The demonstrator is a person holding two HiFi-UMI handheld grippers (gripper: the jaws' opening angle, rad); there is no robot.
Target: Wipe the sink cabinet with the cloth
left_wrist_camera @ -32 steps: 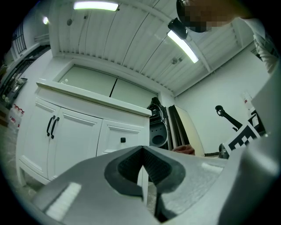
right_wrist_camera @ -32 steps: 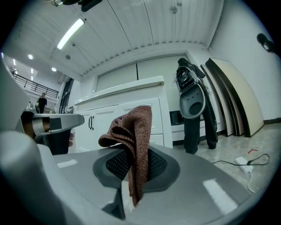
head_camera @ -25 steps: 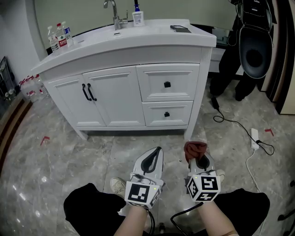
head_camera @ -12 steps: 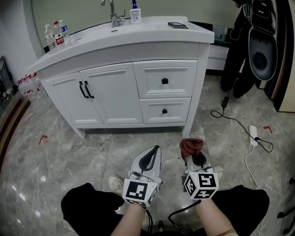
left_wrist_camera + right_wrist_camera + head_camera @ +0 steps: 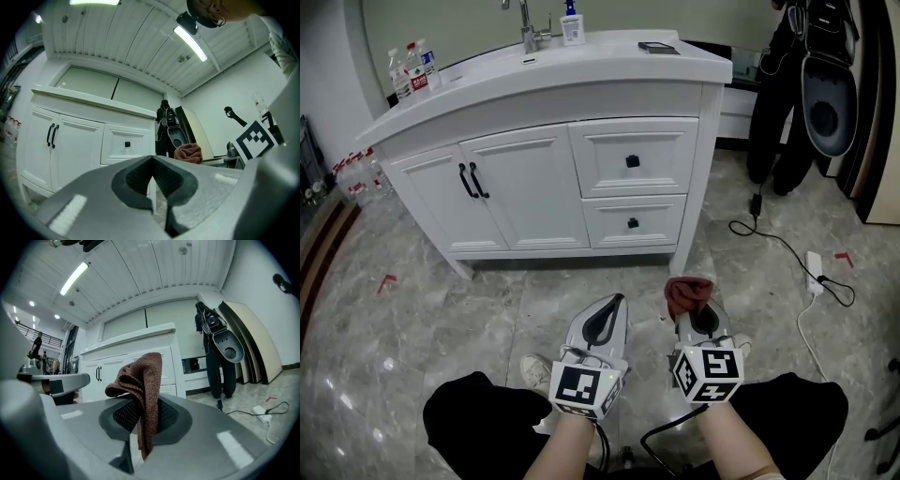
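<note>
The cloth (image 5: 689,292), a reddish-brown knit rag, sits at about 5 o'clock in the head view, low over the marble floor (image 5: 441,319) and well apart from the sink cabinet (image 5: 534,178). It is pinched in the right tool (image 5: 695,311), whose jaws are closed on its middle. In the right gripper view a bunched fold stands above the pads and a tail hangs below them. Held this way, the loose upper fold probably serves as the wiping face, with a firm enough bite to drag it over a panel.

The left tool (image 5: 615,304) lies just beside it at 6 o'clock. Its jaws are together with nothing between them, so it looks like a spare hand, parked level with its partner. Both tools point toward 12 o'clock, at the cabinet's doors and drawers, so the wipe seems not yet begun.

Farther out, the counter (image 5: 609,67) carries a faucet (image 5: 527,28) and a soap bottle (image 5: 573,31) near 12 o'clock, and water bottles (image 5: 411,67) toward 10 o'clock. A cable with a power strip (image 5: 814,269) trails at 3 o'clock.

Compared with a second ago, the cabinet sits slightly higher and further left in the head view, and the faucet's top is now cropped. The tools and cloth hold almost the same spot, the cloth nudged a little toward 11 o'clock.
</note>
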